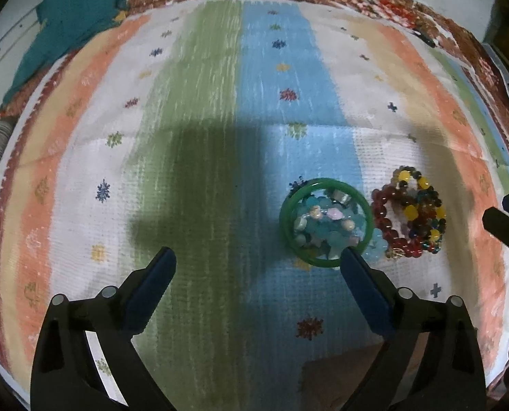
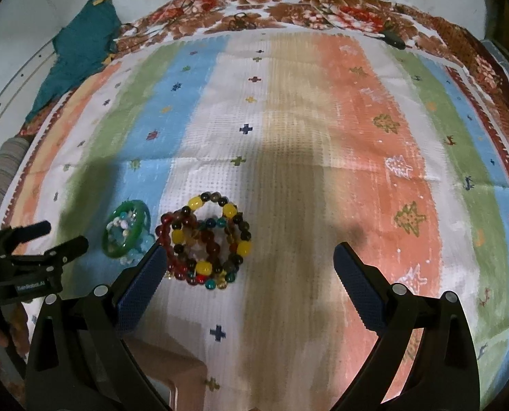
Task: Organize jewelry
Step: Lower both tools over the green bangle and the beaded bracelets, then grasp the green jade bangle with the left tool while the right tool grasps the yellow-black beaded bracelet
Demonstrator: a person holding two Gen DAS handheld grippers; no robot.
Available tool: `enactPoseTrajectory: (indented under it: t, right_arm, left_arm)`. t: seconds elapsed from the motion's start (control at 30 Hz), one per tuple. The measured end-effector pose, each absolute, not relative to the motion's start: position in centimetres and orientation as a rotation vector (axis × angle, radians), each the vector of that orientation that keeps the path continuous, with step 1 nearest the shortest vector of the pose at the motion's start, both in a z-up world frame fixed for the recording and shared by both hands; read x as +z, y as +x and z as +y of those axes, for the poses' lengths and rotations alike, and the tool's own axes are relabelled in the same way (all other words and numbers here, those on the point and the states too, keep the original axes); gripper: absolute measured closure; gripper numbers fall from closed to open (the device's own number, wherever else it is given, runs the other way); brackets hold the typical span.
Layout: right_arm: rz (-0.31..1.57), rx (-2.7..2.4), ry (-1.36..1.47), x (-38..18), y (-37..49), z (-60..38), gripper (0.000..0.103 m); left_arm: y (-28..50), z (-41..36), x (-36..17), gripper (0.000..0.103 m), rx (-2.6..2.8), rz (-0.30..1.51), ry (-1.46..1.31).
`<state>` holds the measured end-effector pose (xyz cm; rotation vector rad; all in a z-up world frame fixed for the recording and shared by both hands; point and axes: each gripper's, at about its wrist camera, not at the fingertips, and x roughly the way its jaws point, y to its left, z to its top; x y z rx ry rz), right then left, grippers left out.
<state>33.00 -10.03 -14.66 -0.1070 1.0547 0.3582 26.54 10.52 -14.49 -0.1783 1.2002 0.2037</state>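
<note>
While both tongs gape wide and empty, a green bangle [image 1: 325,222] lies flat beside heaped beaded bracelets [image 2: 205,241] on the striped cloth-covered surface [image 2: 288,109].

Woven striped cloth [image 2: 288,130], rough and matt; beaded bracelets [image 2: 205,239] glossy, glass-like; green bangle [image 1: 325,222] smooth, shiny.

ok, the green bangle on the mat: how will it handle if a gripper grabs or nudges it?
The green bangle looks like a rigid glossy ring, so probably stiff and a bit slippery against the pads. It lies flat around pale beads, so lifting it likely leaves them behind. Stood on edge, it could roll.
</note>
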Motion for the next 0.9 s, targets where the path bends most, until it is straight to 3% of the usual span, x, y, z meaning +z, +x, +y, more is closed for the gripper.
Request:
enactPoseTrajectory:
  t: [0.57, 0.9]
  right_arm:
    - [1.102, 0.368, -0.143, -17.0, 35.8, -7.8, 0.008]
    - [1.146, 0.375, -0.141, -18.7, 37.5, -7.2, 0.028]
  left_arm:
    - [28.2, 11.7, -17.3, 0.017, 0.187, 1.268, -0.241]
    - [28.6, 11.8, -18.2, 0.023, 0.196, 1.291, -0.208]
